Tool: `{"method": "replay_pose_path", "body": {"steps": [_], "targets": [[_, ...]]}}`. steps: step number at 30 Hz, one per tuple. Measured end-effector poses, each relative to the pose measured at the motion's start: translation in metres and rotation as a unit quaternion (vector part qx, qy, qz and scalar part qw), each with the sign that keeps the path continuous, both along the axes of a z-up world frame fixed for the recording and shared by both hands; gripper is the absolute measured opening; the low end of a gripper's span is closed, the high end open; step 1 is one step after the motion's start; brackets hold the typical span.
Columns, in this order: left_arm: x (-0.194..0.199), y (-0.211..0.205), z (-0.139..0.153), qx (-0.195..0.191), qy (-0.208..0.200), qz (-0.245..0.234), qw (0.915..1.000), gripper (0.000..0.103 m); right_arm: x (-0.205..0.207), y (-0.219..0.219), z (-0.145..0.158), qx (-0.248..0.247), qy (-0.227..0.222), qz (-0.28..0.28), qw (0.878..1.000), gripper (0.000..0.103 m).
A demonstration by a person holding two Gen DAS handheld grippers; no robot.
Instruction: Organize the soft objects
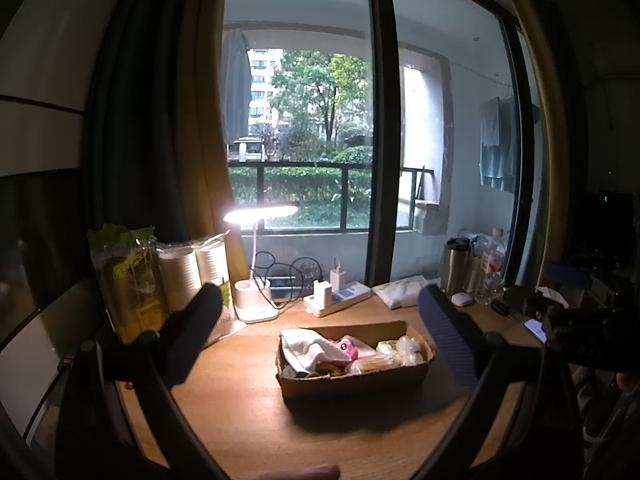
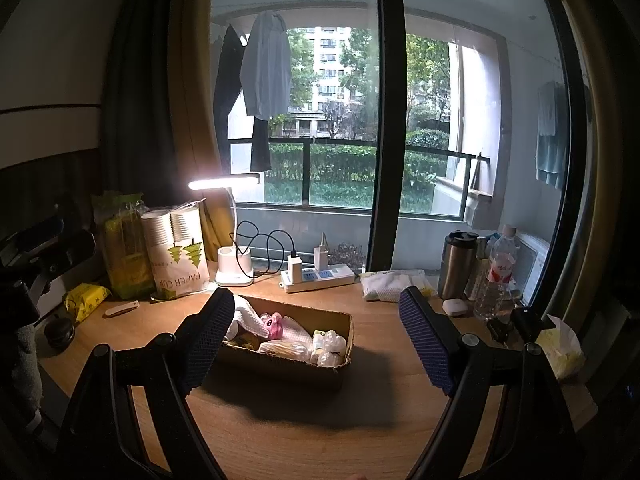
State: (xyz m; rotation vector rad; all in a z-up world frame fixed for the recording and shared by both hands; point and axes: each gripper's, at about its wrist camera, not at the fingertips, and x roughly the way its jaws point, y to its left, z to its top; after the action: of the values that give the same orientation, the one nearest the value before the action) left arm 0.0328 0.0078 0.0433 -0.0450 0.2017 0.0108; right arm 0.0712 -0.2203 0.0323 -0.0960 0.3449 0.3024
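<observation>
A cardboard box [image 1: 352, 378] sits on the wooden desk [image 1: 248, 420], holding a white cloth [image 1: 304, 350], a pink soft toy [image 1: 347, 347] and clear-wrapped soft items [image 1: 406, 350]. My left gripper [image 1: 320, 320] is open and empty, held above and in front of the box. In the right wrist view the box [image 2: 280, 366] lies between the fingers; the cloth [image 2: 248, 316], the pink toy [image 2: 274, 326] and the wrapped items [image 2: 330, 346] show inside. My right gripper [image 2: 316, 332] is open and empty, above the box.
A lit desk lamp [image 2: 234, 268], paper cup sleeves [image 2: 180, 256], a green packet [image 2: 120, 248], a power strip [image 2: 318, 278], a tissue pack [image 2: 394, 284], a steel tumbler [image 2: 456, 266], a water bottle [image 2: 496, 276] and a white earbud case [image 2: 455, 306] line the desk's back. A phone [image 1: 536, 328] lies right.
</observation>
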Motion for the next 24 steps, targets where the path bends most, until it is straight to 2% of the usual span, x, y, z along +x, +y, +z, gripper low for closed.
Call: {"method": "replay_pose_path", "body": {"steps": [24], "targets": [[0.005,-0.001,-0.006,-0.003,0.015,-0.002,0.9999,0.099,0.006,-0.002,-0.011,0.001,0.016,-0.003,1.000,0.087]]}}
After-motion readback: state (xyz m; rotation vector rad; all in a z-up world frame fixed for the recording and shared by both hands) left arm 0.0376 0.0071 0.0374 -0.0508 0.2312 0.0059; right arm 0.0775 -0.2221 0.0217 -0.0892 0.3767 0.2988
